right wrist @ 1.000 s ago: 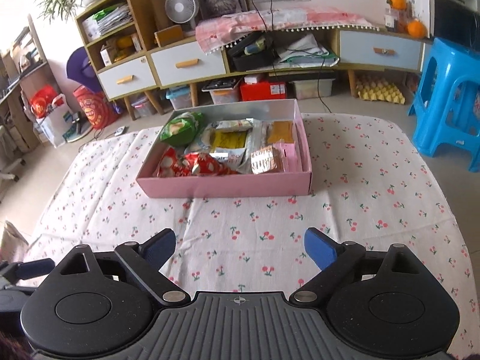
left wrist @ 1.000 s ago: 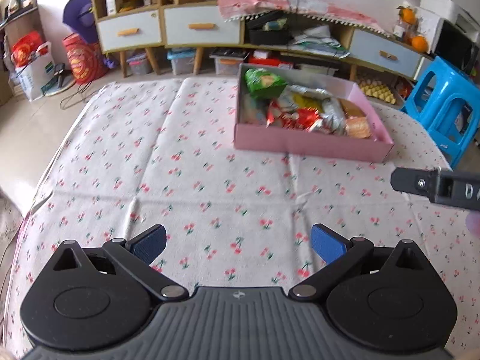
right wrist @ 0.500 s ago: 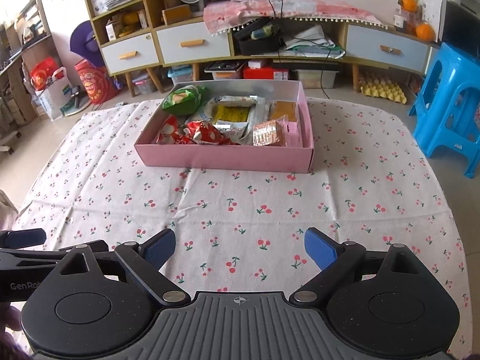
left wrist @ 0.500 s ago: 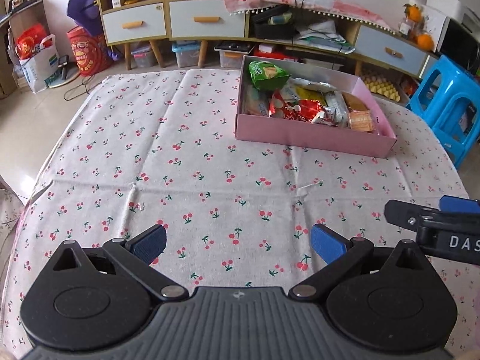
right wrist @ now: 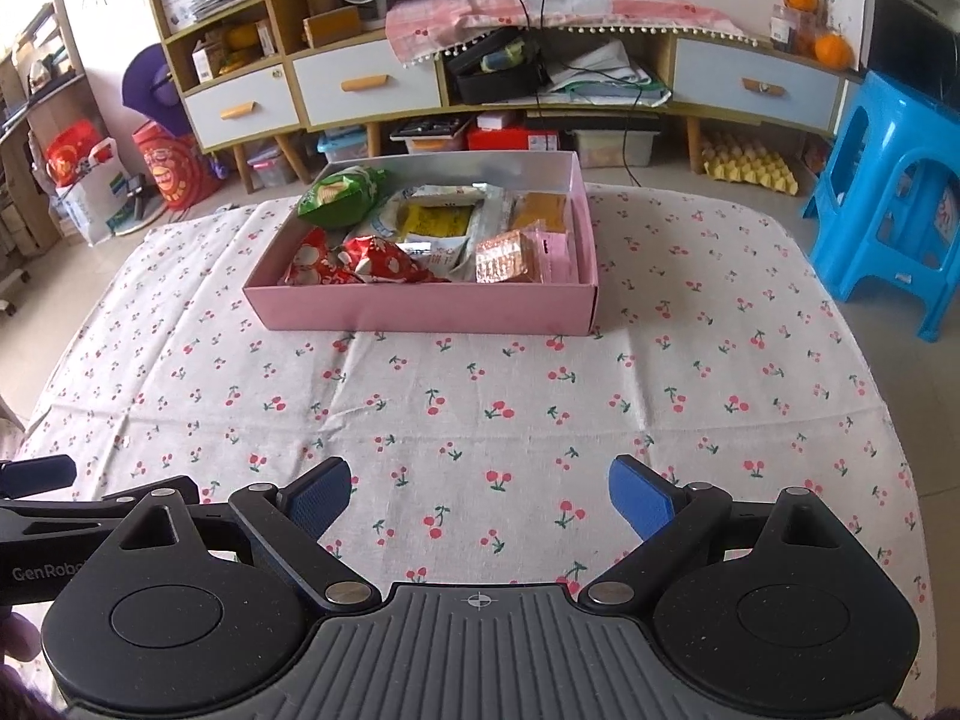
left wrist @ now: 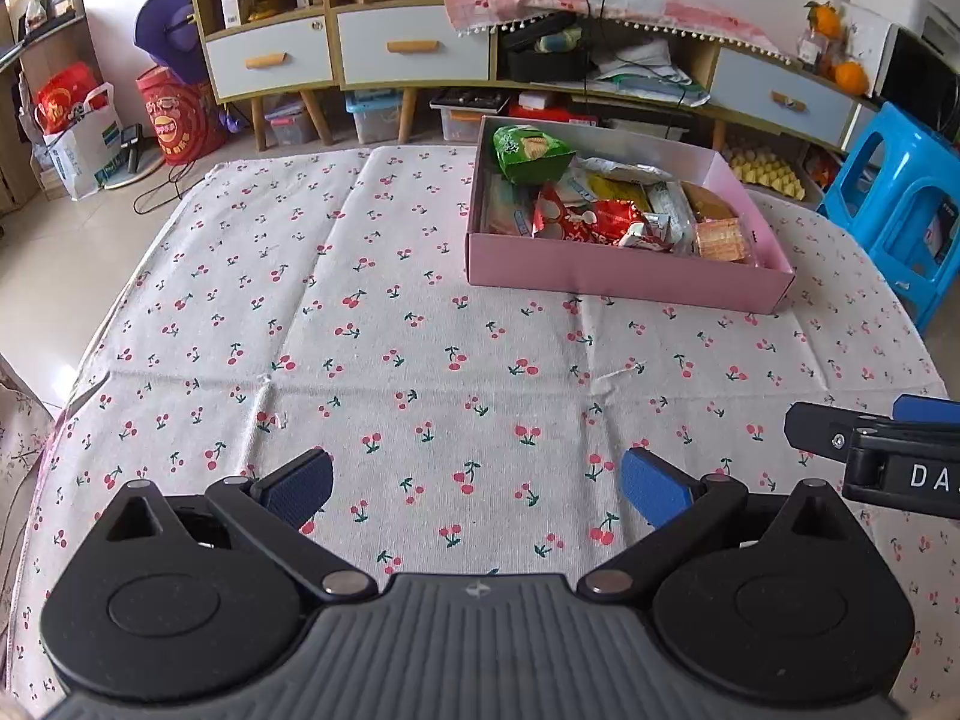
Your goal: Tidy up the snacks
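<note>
A pink box (left wrist: pixel 624 279) (right wrist: pixel 420 309) sits on the far side of the cherry-print tablecloth (left wrist: pixel 420 360) (right wrist: pixel 480 408). It holds several snack packets, among them a green bag (left wrist: pixel 528 150) (right wrist: pixel 339 198), a red packet (left wrist: pixel 594 219) (right wrist: pixel 366 258), a yellow packet (right wrist: pixel 444 219) and a wafer pack (left wrist: pixel 723 240) (right wrist: pixel 507 258). My left gripper (left wrist: pixel 477 486) is open and empty above the near cloth. My right gripper (right wrist: pixel 480 492) is open and empty too; part of it shows at the right edge of the left wrist view (left wrist: pixel 870 444).
A blue plastic stool (left wrist: pixel 900 204) (right wrist: pixel 900 198) stands right of the table. A low cabinet with drawers (left wrist: pixel 408 54) (right wrist: pixel 366 84) and floor clutter lie behind the table. Red bags (left wrist: pixel 174 120) stand on the floor at left.
Both grippers have pulled back and risen from the box, so more cloth shows in front. Both stay open and empty. The snacks in the box have not moved.
</note>
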Motion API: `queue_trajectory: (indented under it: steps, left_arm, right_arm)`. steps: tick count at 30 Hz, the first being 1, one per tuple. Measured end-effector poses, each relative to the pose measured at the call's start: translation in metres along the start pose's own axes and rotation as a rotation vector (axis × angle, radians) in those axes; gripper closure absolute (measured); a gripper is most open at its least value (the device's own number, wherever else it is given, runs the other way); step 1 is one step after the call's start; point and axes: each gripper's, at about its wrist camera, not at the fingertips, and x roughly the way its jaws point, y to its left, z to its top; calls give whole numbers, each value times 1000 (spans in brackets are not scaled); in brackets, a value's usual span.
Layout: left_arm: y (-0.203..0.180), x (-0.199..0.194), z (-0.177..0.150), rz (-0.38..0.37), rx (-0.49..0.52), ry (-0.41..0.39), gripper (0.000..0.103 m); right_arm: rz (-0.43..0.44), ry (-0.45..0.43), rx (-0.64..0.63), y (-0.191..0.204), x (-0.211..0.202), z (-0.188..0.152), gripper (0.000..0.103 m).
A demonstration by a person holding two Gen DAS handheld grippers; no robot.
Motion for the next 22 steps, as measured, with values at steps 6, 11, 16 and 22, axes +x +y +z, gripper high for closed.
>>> queue_trajectory:
  steps: [6, 11, 16, 22]
  left_arm:
    - [-3, -1, -1, -1, 6, -2, 0]
    - [-3, -1, 0, -1, 6, -3, 0]
    - [-6, -1, 1, -5, 8, -1, 0]
    - [-9, 0, 1, -5, 11, 7, 0]
  right_arm:
    - [-1, 3, 2, -1, 1, 0, 8]
    - [0, 4, 4, -2, 1, 0, 8]
    - [2, 8, 6, -3, 2, 1, 8]
    - [0, 11, 9, -5, 2, 1, 8]
